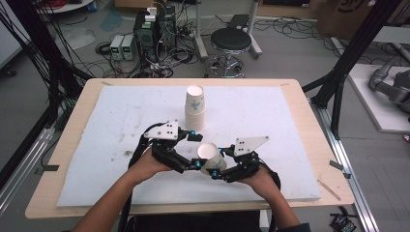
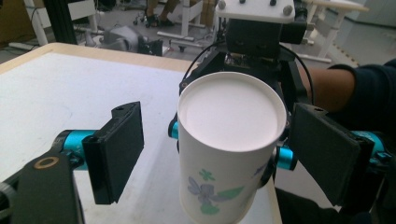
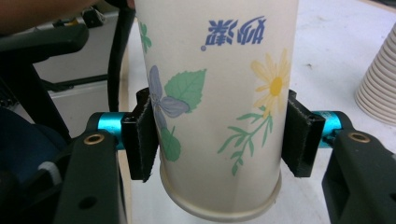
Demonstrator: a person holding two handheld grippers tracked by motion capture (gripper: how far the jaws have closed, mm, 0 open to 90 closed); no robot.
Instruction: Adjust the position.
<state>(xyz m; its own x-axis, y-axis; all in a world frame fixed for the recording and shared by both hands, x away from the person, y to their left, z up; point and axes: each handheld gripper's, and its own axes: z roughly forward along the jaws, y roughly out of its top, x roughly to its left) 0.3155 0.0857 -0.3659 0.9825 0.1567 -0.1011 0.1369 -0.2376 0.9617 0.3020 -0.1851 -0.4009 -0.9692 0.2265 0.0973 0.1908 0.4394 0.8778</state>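
Note:
A flower-printed paper cup (image 1: pixel 211 157) is turned upside down, its flat white base (image 2: pixel 232 111) facing up. My right gripper (image 3: pixel 219 140) is shut on it, both pads pressed to its sides above the rolled rim (image 3: pixel 224 210). My left gripper (image 2: pixel 219 154) is open, one jaw on each side of the cup, and the left pad (image 2: pixel 119 149) is clearly apart from it. In the high view the left gripper (image 1: pixel 195 149) and right gripper (image 1: pixel 216 163) meet at the cup near the board's front middle. A stack of upside-down cups (image 1: pixel 195 108) stands farther back.
A white foam board (image 1: pixel 96 145) covers the wooden table (image 1: pixel 43 193). The cup stack (image 3: pixel 378 88) rises close by at the right of the right gripper view. A stool (image 1: pixel 231 41), cables and electronics sit on the floor beyond the table.

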